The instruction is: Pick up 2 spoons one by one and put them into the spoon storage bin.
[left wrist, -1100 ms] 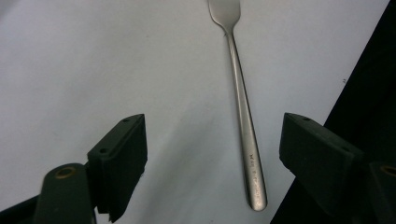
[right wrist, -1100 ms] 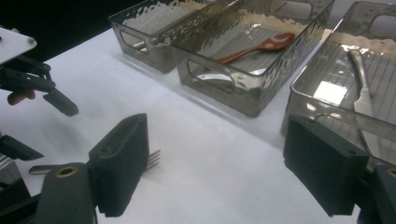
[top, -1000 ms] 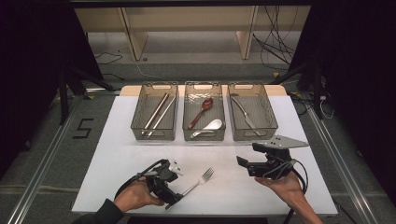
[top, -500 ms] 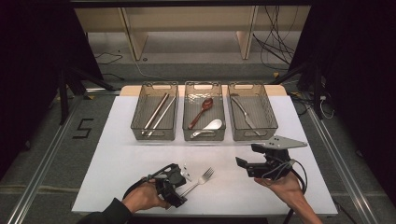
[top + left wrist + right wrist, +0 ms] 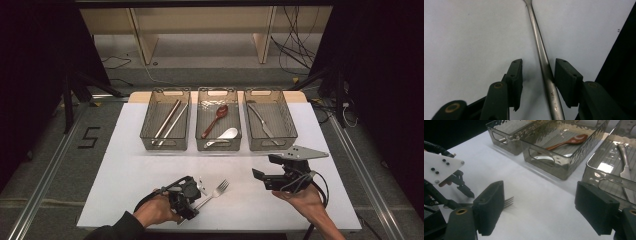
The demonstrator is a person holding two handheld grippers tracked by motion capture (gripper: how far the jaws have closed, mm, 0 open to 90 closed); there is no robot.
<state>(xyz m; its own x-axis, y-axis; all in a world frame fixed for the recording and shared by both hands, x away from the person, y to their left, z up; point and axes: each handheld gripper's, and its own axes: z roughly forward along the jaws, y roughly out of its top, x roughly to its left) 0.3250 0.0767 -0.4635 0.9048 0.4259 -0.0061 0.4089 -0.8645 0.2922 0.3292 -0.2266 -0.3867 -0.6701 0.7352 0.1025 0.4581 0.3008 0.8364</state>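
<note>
- Left gripper point(image 5: 194, 192) is sitting low at the near edge of the white table point(image 5: 150, 170), jaws straddling the handle of the metal fork point(image 5: 214, 192); they have just been closing in, and a gap is still showing.
- Left gripper view: fork handle point(image 5: 544, 62) is running up between the two pads, lying right against the right-hand pad, well clear of the other pad; not clamped yet.
- Fork is lying flat on the table, tines pointing away from the left gripper toward the middle bin point(image 5: 218, 126).
- Right gripper point(image 5: 260, 176) is hovering to the right of the fork, well apart from it, jaws standing wide apart with nothing between them.
- Right gripper view: fork tines point(image 5: 509, 201) are peeking out just past the left-hand jaw, table bare between the pads.
- Three clear bins are sitting in a row beyond the fork: left bin point(image 5: 166, 126) is holding metal chopsticks point(image 5: 169, 122); middle bin is holding a red spoon point(image 5: 216, 119) and a white spoon point(image 5: 224, 137); right bin point(image 5: 270, 126) is holding a table knife point(image 5: 261, 121).
- All bins are well apart from the fork.
</note>
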